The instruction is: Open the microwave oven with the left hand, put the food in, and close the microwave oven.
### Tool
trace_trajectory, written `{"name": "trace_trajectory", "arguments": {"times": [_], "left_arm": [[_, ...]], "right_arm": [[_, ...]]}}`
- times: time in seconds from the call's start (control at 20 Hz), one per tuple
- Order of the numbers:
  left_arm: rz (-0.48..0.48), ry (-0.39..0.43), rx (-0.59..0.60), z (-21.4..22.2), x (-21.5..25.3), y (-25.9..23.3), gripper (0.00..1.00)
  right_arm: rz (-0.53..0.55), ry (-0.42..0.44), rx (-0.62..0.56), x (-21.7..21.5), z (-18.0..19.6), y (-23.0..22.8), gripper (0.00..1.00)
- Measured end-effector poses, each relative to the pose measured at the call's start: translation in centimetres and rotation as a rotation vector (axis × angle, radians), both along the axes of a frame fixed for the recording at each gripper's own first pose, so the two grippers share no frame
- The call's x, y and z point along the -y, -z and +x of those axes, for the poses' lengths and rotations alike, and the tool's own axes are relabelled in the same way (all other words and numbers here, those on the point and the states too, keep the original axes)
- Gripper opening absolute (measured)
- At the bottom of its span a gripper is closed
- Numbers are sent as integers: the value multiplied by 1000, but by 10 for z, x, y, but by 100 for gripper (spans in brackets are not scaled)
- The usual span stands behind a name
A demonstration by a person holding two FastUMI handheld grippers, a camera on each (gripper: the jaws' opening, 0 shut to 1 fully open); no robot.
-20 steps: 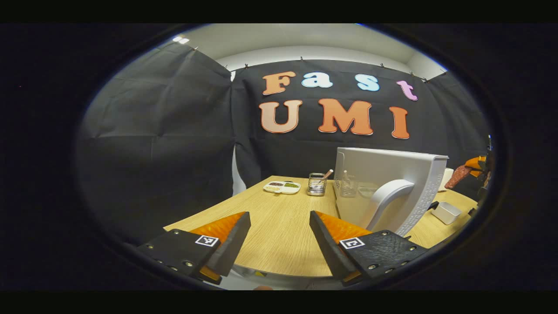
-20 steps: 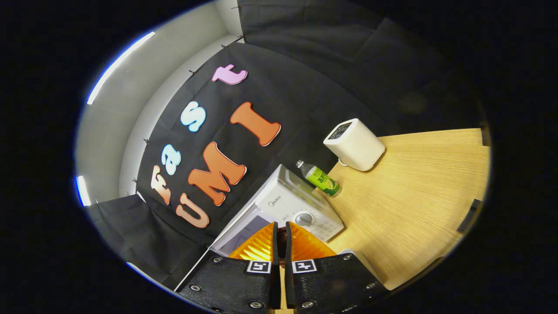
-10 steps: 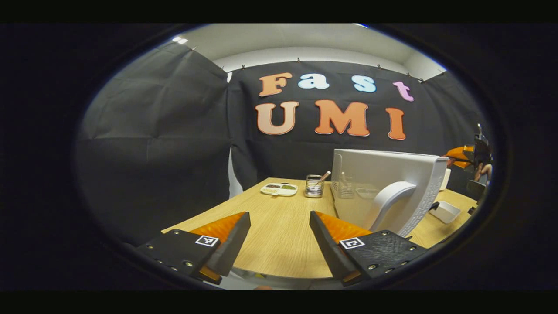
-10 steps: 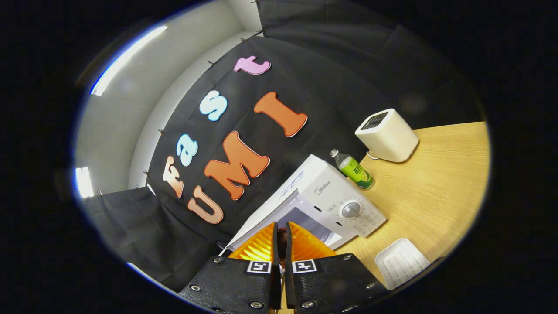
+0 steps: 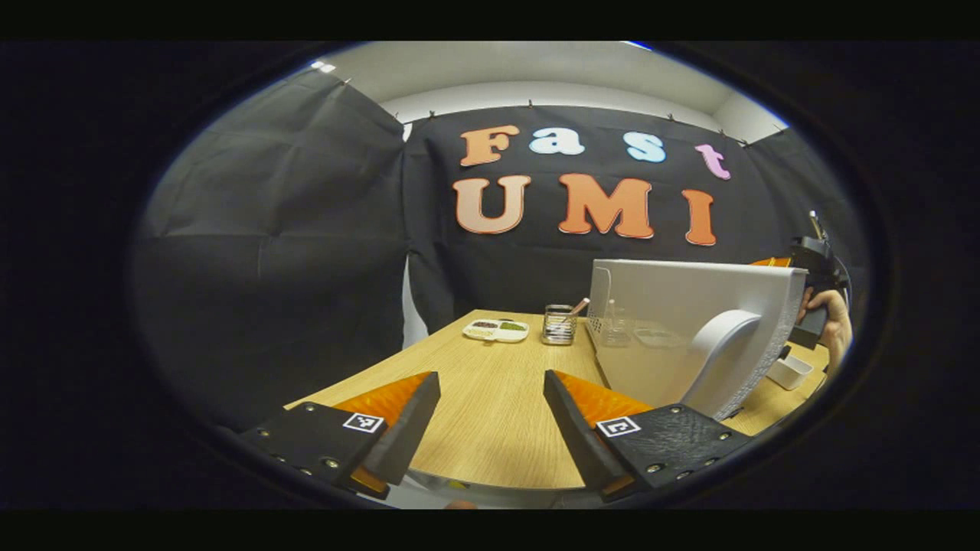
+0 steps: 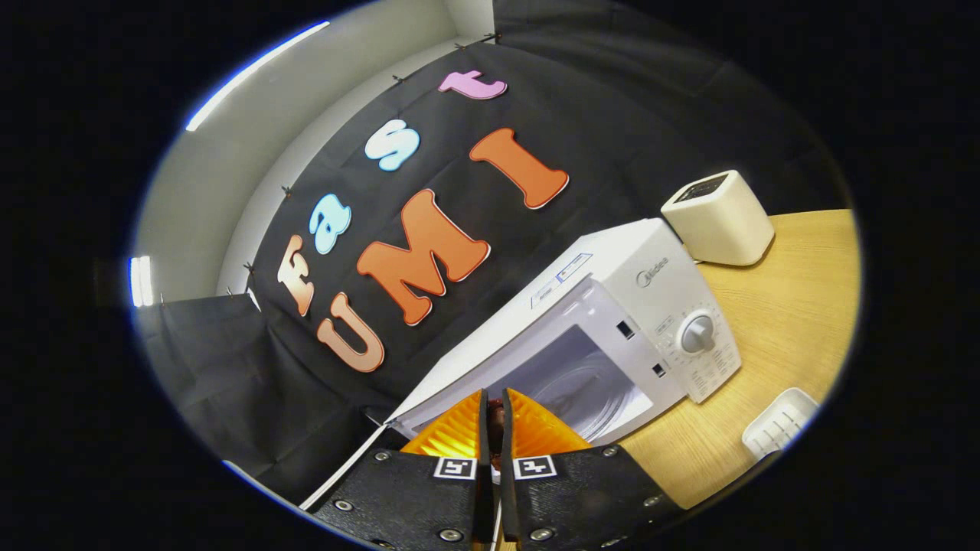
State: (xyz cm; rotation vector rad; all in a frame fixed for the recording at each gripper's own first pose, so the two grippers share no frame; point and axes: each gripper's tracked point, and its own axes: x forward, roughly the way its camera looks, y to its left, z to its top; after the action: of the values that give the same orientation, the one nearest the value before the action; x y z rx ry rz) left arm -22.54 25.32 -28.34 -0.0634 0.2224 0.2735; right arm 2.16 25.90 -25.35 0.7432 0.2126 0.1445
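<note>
On the wooden table the microwave stands with its door swung open. Left gripper hangs wide and empty near the door; right gripper pinches something dark, hard to identify, before the cavity.

Black textured gripper bodies, silver screws along the edges, small square black-and-white markers near wedge-shaped ribbed fingers.

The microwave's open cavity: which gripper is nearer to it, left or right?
Right. The right gripper sits just before the microwave's open cavity; the left gripper is outside the swung-open door.
</note>
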Motion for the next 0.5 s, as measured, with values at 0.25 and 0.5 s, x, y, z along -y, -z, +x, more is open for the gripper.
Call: {"name": "trace_trajectory", "arguments": {"times": [0.25,0.5], "left_arm": [[-2,11,7,9,-7,0,84],[-2,13,2,18,-11,3,84]], "right_arm": [[-26,37,-31,-18,32,29,3],[-6,78,-73,-33,61,57,3]]}}
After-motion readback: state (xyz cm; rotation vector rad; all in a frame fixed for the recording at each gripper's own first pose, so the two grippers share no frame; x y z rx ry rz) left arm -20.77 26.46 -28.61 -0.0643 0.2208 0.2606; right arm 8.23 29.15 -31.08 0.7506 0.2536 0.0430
